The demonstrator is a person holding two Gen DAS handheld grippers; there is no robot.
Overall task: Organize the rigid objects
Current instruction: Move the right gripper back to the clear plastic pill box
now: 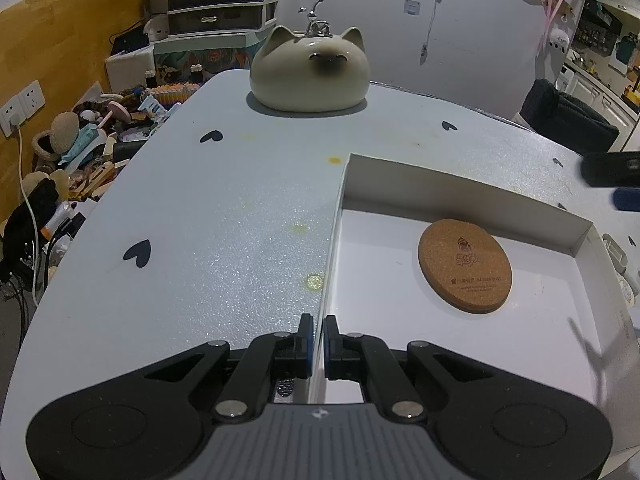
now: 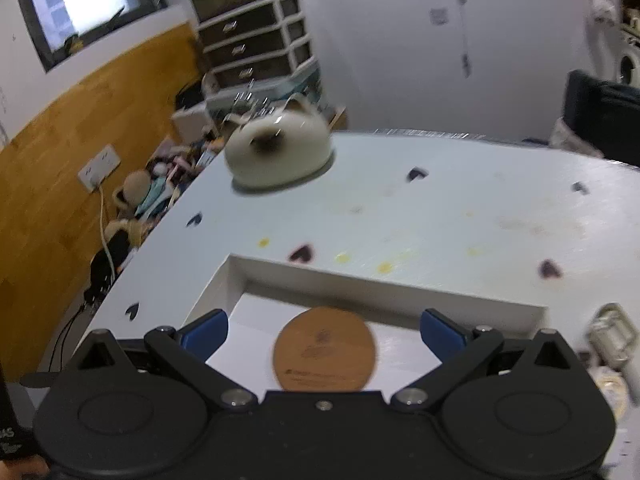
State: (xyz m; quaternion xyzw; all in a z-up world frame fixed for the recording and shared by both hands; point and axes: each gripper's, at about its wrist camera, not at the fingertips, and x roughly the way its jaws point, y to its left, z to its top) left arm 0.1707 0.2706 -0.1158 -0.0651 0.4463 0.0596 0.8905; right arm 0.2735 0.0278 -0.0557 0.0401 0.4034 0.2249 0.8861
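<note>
one round cork coaster [image 1: 465, 266] with dark printed markings lies flat inside the shallow white cardboard box [image 1: 460, 188], toward its far side, close to the far wall but apart from it; being a disc it has no long axis, and its print reads toward the near edge of the box. the left gripper [image 1: 318, 334] has its two blue-padded fingers pressed onto the thin left wall of the box, pinching it. the right gripper [image 2: 324, 330] hangs above the box with its fingers spread wide, the coaster [image 2: 325, 350] visible between them and untouched. the box sits on a pale, glittery table [image 1: 224, 216] dotted with black hearts and yellow stains. one glossy cream ceramic cat-shaped pot [image 1: 310, 70] stands at the far edge.
</note>
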